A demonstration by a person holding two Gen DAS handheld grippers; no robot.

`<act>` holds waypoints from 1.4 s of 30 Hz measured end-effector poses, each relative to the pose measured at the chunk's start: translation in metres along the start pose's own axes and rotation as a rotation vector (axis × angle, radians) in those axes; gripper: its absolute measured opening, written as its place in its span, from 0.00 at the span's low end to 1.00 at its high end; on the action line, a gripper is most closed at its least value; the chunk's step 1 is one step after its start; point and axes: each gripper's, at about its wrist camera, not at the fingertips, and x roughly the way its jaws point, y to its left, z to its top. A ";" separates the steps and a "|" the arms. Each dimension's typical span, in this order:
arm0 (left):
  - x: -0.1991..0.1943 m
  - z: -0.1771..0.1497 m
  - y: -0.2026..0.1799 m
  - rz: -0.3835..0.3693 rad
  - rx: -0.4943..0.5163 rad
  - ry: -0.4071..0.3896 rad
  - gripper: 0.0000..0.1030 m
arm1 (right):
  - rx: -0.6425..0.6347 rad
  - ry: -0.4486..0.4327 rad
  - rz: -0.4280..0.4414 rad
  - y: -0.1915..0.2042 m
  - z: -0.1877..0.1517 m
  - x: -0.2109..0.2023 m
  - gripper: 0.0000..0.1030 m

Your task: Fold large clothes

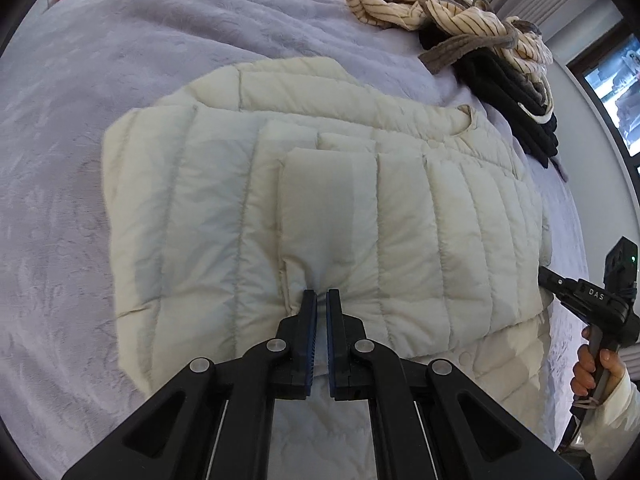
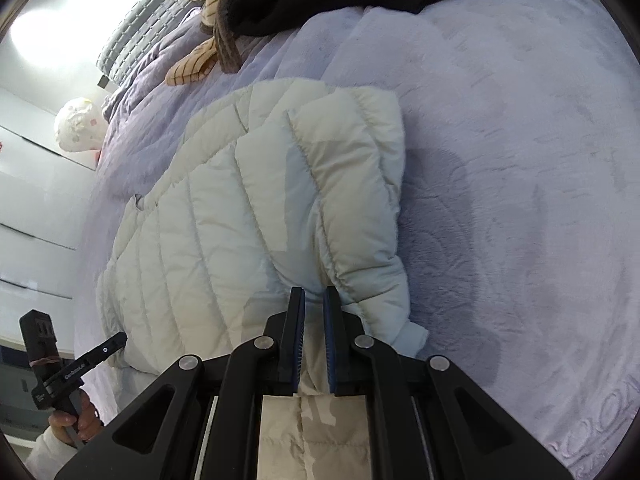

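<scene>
Bed, covered by a lavender plush blanket (image 1: 80, 120): carries everything listed.

Cream quilted puffer jacket (image 1: 400, 216): lies mid-bed, partly folded, one sleeve laid across the body, collar toward the clothes heap.

Heap of other garments, cream striped knit with brown trim (image 1: 420, 4) over black ribbed clothing (image 1: 520, 100): near the jacket's collar end, apart from it.

Left claw (image 1: 321, 300): clenched, pinching a fold of jacket fabric at the near edge.

Right claw (image 2: 313, 300): clenched on a pucker of the folded sleeve end; seen from the left view, it is held in a hand (image 1: 596, 368).

Risk, judged: slick, puffy nylon may slide from either thin pinch, springing the fold open; uneven pulling between the two claws could skew it.
</scene>
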 end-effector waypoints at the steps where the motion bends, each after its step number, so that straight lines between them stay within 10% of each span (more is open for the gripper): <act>1: -0.002 0.001 -0.001 0.007 -0.004 -0.001 0.05 | 0.005 -0.004 -0.005 -0.001 -0.001 -0.005 0.08; 26: -0.084 -0.072 -0.023 0.164 0.000 0.031 0.07 | -0.014 0.097 -0.067 0.027 -0.067 -0.061 0.13; 27: -0.086 -0.075 -0.024 0.162 -0.003 0.038 0.33 | -0.025 0.099 -0.084 0.030 -0.070 -0.064 0.13; 28: -0.090 -0.079 -0.025 0.163 -0.011 0.041 0.81 | -0.035 0.098 -0.097 0.033 -0.072 -0.065 0.13; 29: -0.095 -0.083 -0.026 0.173 -0.015 0.026 0.95 | -0.047 0.098 -0.107 0.035 -0.075 -0.068 0.13; 34: -0.112 -0.099 -0.040 0.170 0.019 0.016 1.00 | -0.087 0.098 -0.115 0.050 -0.087 -0.083 0.15; 38: -0.121 -0.109 -0.044 0.184 0.015 0.029 1.00 | -0.089 0.093 -0.105 0.058 -0.096 -0.097 0.51; 42: -0.130 -0.118 -0.043 0.219 -0.004 0.047 1.00 | -0.099 0.090 -0.119 0.067 -0.108 -0.114 0.59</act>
